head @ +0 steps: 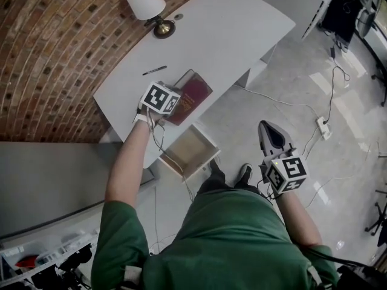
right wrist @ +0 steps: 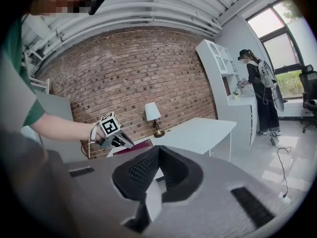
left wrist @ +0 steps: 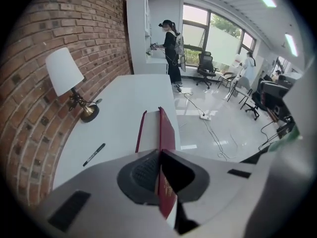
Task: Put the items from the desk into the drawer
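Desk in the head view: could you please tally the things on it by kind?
Table lamp: 1
Black pen: 1
Maroon book, gripped by the left hand-held gripper: 1
Small round item beside the lamp: 1
Total: 4

**Operator and handheld rig: appearance**

Green short-sleeved shirt (head: 230, 240); dark shoes (head: 244, 174) with pale soles. Left gripper (left wrist: 159, 155) and right gripper (head: 267, 128): grey shells, black ribbed pads (right wrist: 141, 170). Each carries a white cube (head: 161, 97) printed with black square markers. Thin cable (head: 158, 139) at the left wrist.
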`<action>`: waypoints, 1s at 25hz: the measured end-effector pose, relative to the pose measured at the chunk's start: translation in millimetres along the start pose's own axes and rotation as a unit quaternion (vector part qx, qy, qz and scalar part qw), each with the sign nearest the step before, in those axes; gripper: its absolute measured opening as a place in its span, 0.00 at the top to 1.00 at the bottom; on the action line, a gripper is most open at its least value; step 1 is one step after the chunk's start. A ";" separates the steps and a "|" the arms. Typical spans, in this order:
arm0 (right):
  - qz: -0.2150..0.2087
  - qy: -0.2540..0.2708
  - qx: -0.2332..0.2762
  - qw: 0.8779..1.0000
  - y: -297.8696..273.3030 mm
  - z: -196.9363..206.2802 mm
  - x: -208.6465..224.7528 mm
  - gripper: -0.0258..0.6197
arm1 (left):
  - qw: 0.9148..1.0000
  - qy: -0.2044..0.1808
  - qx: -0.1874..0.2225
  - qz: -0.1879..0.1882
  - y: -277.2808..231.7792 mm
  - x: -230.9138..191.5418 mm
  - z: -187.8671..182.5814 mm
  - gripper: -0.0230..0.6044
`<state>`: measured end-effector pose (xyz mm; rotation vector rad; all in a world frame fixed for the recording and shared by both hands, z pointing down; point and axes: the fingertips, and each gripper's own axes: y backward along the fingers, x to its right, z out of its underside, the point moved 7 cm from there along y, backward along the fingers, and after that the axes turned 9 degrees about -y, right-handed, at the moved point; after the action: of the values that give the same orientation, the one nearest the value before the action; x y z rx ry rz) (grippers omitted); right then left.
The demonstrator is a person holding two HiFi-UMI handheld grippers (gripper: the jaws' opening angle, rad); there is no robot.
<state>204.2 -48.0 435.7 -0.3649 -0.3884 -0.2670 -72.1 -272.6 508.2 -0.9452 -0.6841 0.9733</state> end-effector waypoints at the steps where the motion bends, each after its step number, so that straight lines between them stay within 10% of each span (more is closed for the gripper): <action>1: -0.006 0.001 -0.001 1.000 1.1 -0.2 0.4 0.96 | 1.000 0.002 0.002 -0.003 3.9 5.0 2.0 0.94; 25: -0.177 0.013 -0.066 0.982 -10.0 23.8 -49.1 0.96 | 0.998 0.039 -0.007 -0.055 78.5 127.9 85.4 0.94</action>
<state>149.6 -38.7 438.9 -0.4223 -0.4098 -0.6463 -118.6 -107.9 484.8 -0.9431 -0.6708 0.8324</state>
